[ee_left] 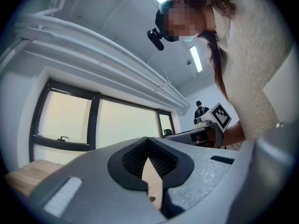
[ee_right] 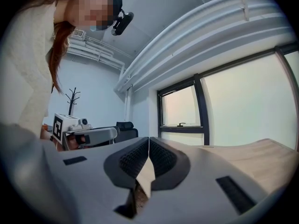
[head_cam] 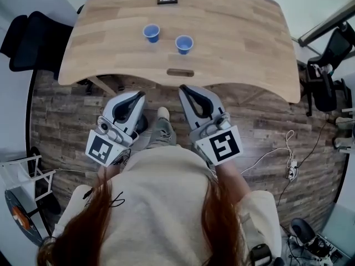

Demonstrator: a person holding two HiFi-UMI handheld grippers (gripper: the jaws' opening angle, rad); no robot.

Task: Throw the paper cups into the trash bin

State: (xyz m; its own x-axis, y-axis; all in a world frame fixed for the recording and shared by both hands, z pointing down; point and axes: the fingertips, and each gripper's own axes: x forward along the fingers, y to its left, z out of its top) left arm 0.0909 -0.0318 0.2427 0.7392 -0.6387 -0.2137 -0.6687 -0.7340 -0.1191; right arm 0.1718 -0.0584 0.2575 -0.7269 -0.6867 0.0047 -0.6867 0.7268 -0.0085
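Paper cups [head_cam: 151,32] both untouched on tabletop [head_cam: 238,49], ahead of left tongs [head_cam: 140,95] and right tongs [head_cam: 184,88], each closed, empty; none binned.

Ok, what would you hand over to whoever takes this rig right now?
Left gripper: shut, empty, short of the near edge of the table.
Right gripper: shut, empty, beside it.
Left cup and right cup, both blue, stand upright and apart on the table.
No trash bin in view.
Done: nothing thrown away. Left: pick up and bin both cups.
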